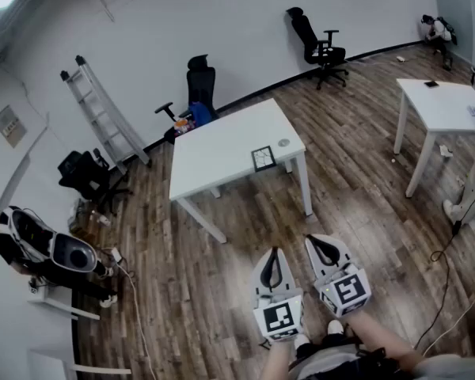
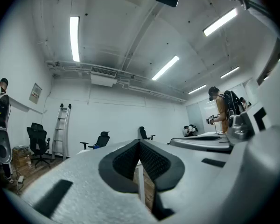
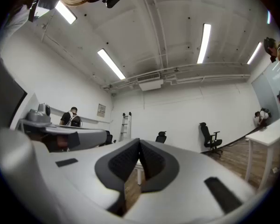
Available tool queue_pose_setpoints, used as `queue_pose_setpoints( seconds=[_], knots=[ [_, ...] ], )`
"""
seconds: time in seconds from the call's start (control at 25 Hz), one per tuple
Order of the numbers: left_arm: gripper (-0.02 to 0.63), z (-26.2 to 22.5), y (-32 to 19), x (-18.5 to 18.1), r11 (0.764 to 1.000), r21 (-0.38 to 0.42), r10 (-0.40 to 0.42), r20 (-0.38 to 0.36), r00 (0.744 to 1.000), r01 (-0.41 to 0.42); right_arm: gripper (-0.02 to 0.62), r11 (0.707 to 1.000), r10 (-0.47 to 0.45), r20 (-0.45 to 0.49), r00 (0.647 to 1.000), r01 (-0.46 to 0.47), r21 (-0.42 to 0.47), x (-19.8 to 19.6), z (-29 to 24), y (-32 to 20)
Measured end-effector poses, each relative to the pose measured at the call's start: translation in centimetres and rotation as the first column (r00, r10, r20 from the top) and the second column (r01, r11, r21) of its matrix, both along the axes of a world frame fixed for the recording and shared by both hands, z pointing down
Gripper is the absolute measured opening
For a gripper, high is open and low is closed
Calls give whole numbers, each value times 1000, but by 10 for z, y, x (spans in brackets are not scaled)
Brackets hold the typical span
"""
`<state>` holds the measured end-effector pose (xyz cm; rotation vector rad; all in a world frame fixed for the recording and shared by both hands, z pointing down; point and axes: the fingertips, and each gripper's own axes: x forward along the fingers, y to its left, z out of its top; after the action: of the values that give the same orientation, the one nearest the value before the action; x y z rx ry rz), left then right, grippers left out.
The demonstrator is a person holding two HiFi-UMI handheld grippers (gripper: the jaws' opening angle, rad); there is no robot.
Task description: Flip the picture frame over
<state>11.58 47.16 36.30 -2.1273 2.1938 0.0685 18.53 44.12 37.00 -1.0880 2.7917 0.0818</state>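
A small black picture frame lies flat near the front right corner of a white table in the head view. Both grippers hang over the wooden floor, well short of that table. My left gripper and my right gripper are side by side, each with its jaws shut and nothing between them. The left gripper view shows the shut jaws meeting at a tip, pointing level across the room. In the right gripper view the jaws are likewise shut and empty.
A small round disc lies on the table beside the frame. A second white table stands at right. Black office chairs and a ladder line the far wall. A person stands at left. Cables trail on the floor at right.
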Motion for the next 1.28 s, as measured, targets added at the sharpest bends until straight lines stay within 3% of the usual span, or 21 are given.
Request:
queue_pose_setpoints(
  seconds=[0.6,1.28],
  knots=[
    [-14,0,-7,15,1000,2,3,21,1000,-3,3,1000,-7,-1,1000,7,-2,11,2,-7],
    [-14,4,-35,43,999,-9,-53,40,998,53,3,998,-59,29,998,59,14,39,0,-38]
  ],
)
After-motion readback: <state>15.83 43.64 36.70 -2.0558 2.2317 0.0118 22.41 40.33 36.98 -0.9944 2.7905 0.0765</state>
